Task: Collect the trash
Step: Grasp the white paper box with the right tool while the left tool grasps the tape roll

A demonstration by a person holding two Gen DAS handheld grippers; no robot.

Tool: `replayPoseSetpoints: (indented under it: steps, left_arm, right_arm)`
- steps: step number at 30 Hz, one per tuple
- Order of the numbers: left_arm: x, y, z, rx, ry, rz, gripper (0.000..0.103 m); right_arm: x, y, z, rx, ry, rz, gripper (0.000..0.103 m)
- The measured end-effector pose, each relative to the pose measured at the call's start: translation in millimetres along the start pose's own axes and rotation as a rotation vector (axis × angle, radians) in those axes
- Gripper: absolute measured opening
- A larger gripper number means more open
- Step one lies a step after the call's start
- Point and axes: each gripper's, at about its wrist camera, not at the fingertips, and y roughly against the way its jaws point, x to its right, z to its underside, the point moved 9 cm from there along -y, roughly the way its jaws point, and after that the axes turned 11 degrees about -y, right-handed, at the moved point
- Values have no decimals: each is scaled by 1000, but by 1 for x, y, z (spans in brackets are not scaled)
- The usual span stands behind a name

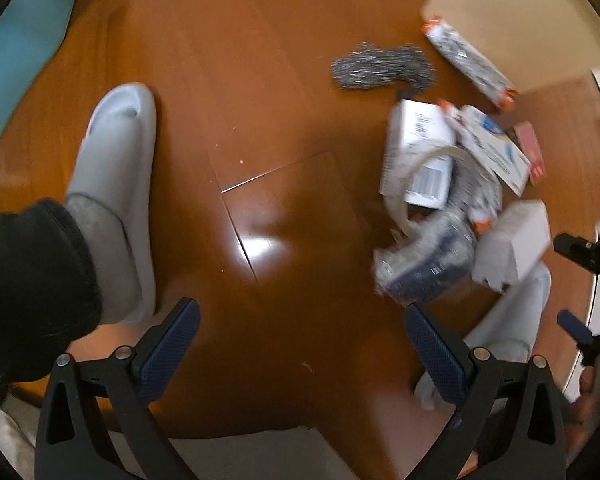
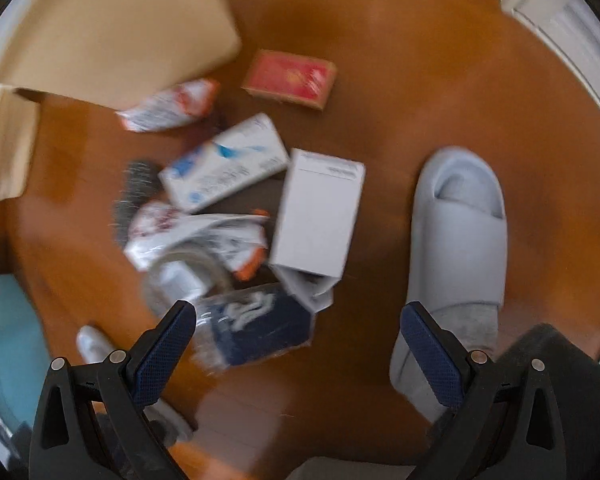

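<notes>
- A loose heap of packaging trash (image 2: 236, 216) lies on the glossy brown wooden floor (image 2: 380, 92), with boxes, wrappers and foil partly overlapping; both views are blurred, so fine print is unreadable.
- A plain white rectangular carton (image 2: 320, 212) lies at the heap's right edge, its long axis running away from the right wrist camera, tilted slightly rightward.
- A dark navy plastic-wrapped packet (image 2: 260, 326) is the heap's nearest piece, just ahead of the right-hand gripper (image 2: 298, 346) and beside its left finger pad.
- The white-and-blue printed box (image 2: 226, 164) lies diagonally above it; a red flat box (image 2: 290, 78) sits apart at the far side, near a tan cardboard box (image 2: 112, 28) that probably serves as the collection bin.
- The right-hand gripper hangs over the floor with jaws spread wide and nothing between them.
- The left-hand gripper (image 1: 302, 344) is likewise spread and empty, over bare floor; from it the heap lies well to the right and ahead, a grey metallic scouring pad (image 1: 380, 68) at the far end.
- Judged from these views, the right hand is nearer; a short shift forward and left would bring the navy packet between its jaws.
- Pale grey slippers (image 2: 456, 240) flank the heap; a light blue object (image 1: 20, 68) sits at the left margin.
</notes>
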Motion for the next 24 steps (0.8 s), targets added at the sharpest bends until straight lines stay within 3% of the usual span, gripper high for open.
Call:
replayPoseSetpoints:
  steps: [4,8,10,12,13,15,18,21,24]
  left_arm:
    - [18,-25,9,-38,-55,-19,103]
    - [34,-36,23,-63,-102,-13,103]
    - [37,-38,25,-65,-116,-17,103]
    - [41,-37,25,-64,-118,-15,103]
    - [41,-36,23,-61,-117,-11,103]
    - [36,-38,11,-40,-115,-8,103]
    - [29,-32,-7,-17,-73,6,103]
    - [25,-27,-29,14,-1,58,103]
    - [32,-22,-57,59,-68,18,103]
  right_arm:
    - [4,-15,-42,63,-114,14,103]
    - [3,-45,-50,-14,-179,10,100]
    - [2,-56,-54,-14,-165,34,87]
    - [1,-69,-53,-49,-153,42,64]
    - [2,-76,-50,-80,-162,27,58]
    - [4,-82,-50,-99,-180,8,55]
    - [2,-74,-57,-76,-143,-4,54]
    - [-2,-46,-72,-43,-79,52,54]
    - [-28,-9,-95,-7,104,113,54]
